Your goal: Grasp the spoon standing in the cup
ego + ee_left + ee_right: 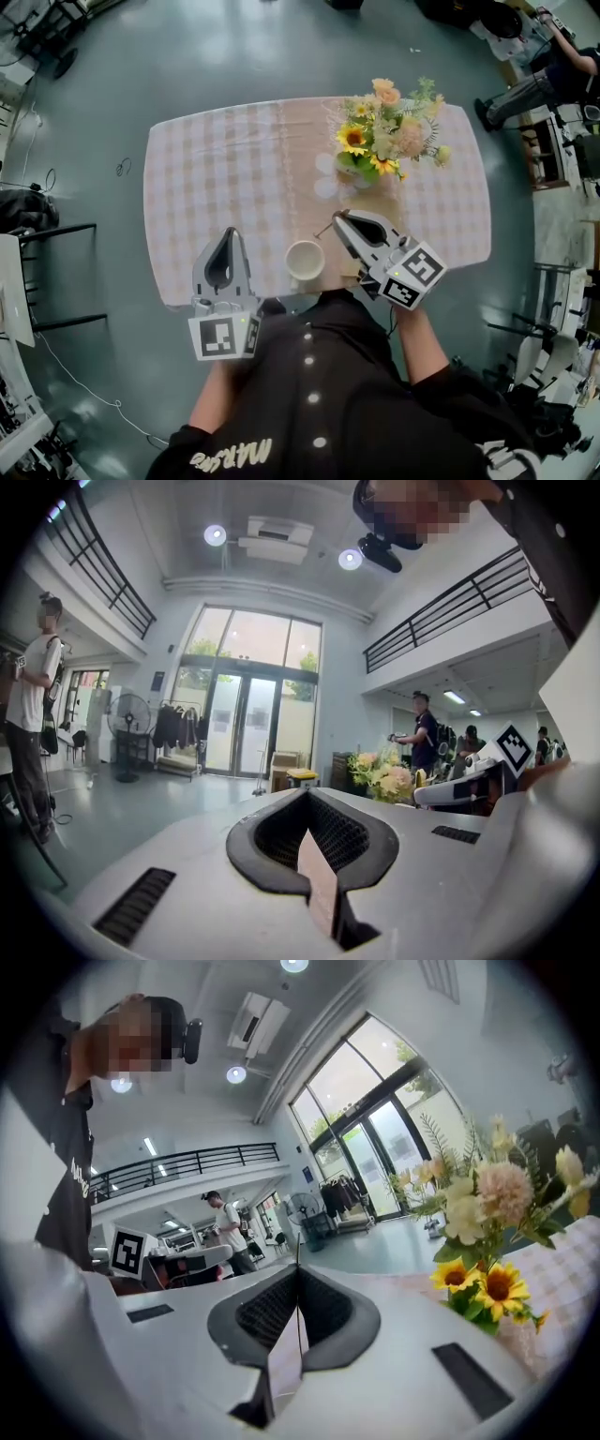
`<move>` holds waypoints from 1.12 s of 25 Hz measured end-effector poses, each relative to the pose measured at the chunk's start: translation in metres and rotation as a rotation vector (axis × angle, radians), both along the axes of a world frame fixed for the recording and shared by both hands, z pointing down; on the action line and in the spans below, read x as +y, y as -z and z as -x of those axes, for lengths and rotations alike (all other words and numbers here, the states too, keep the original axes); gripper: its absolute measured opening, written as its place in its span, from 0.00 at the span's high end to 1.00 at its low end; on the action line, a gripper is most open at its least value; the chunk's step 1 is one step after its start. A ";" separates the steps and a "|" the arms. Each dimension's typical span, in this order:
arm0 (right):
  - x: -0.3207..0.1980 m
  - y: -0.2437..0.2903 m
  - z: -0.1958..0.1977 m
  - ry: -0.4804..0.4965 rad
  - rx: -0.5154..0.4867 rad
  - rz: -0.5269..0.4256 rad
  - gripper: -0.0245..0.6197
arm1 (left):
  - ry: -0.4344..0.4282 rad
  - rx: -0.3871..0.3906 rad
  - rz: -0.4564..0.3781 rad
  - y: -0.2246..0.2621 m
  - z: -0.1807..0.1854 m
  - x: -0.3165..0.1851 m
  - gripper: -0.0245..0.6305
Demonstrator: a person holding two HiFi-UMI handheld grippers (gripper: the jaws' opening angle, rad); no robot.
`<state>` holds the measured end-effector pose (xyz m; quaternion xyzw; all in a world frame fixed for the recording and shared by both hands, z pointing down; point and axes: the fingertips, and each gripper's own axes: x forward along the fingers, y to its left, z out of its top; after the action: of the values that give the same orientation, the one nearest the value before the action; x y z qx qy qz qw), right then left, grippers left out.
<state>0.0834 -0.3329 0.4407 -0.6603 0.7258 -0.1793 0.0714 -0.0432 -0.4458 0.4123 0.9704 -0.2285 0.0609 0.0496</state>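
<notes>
Right gripper [298,1277] is clenched on the thin, slim-handled spoon [324,229], held near the round white cup [305,260]. Probably light, stiff and slippery, so grip mid-handle. Left gripper [306,801] is closed and empty.

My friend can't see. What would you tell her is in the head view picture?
A person holds two grippers over a table with a checked cloth. The right gripper has its jaws shut on a thin spoon, near a white cup; the left gripper is shut and empty. Flowers stand farther back.
</notes>
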 end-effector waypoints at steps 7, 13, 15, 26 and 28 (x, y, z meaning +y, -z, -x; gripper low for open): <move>0.004 0.027 -0.017 -0.112 0.092 -0.040 0.96 | 0.015 0.030 -0.067 0.019 -0.001 -0.015 0.94; 0.005 0.049 -0.027 -0.186 0.159 -0.088 0.96 | 0.042 0.053 -0.098 0.035 0.001 -0.034 0.94; 0.006 0.056 -0.029 -0.208 0.192 -0.099 0.96 | 0.040 0.069 -0.114 0.039 0.003 -0.039 0.94; 0.025 0.102 -0.046 -0.337 0.344 -0.154 0.96 | 0.056 0.093 -0.154 0.065 0.013 -0.043 0.94; 0.029 0.108 -0.051 -0.361 0.356 -0.157 0.96 | 0.058 0.097 -0.157 0.069 0.015 -0.043 0.94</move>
<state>0.1341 -0.3039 0.3328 -0.7926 0.6092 0.0119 0.0245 -0.0586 -0.4891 0.3430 0.9660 -0.2580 -0.0056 -0.0139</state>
